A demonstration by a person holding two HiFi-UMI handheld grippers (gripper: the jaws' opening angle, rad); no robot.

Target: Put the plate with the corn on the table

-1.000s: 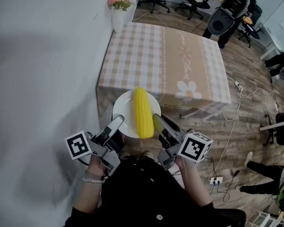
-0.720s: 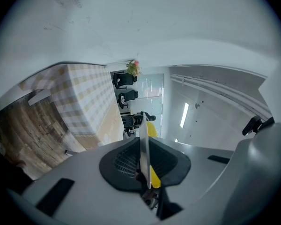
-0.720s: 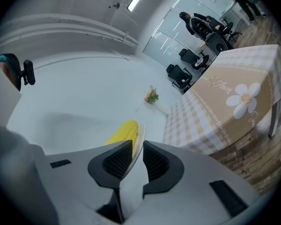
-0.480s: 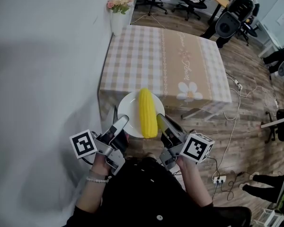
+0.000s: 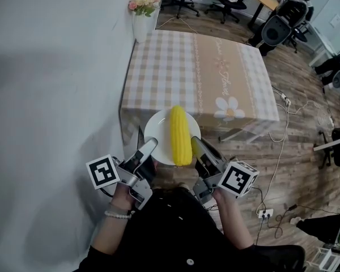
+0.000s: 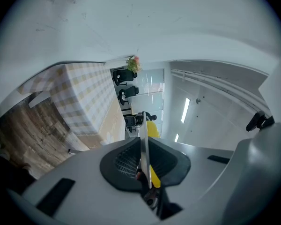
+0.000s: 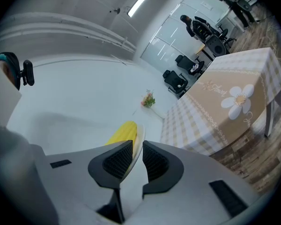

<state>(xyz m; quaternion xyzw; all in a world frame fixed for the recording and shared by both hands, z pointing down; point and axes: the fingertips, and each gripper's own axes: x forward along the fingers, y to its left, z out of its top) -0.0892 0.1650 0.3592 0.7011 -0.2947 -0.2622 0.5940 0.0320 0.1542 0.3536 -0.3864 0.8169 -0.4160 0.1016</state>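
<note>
The bench (image 5: 198, 72) is the biggest thing here, draped in a beige and white checked cloth with a daisy printed near its front corner. Its top is bare apart from a white vase of pink flowers (image 5: 143, 13) at the far corner by the wall. Office chairs stand well beyond it on the wood floor.

The white plate (image 5: 156, 130) is up in the air, carried level between the person and the bench's near edge. From the head view it sits in front of the hanging cloth, so I judge it has not reached the top yet. The yellow corn cob (image 5: 180, 135) lies along the plate's right half, pointing at the bench.

The left claw (image 5: 147, 148) is pinching the plate's near-left rim. Its own view shows the thin rim (image 6: 143, 139) gripped edge-on between the dark ribbed pads, with the corn (image 6: 153, 129) just behind. The right claw (image 5: 196, 144) is clamped on the near-right rim (image 7: 139, 142), with the cob (image 7: 122, 132) right beside its inner pad.

So this looks like the carrying step, with the set-down not yet done. The next move calls for bringing both claws forward together and keeping the plate flat so the cob does not roll. The plate then has to clear the cloth's edge and be lowered onto the bare top before either grip lets go.
</note>
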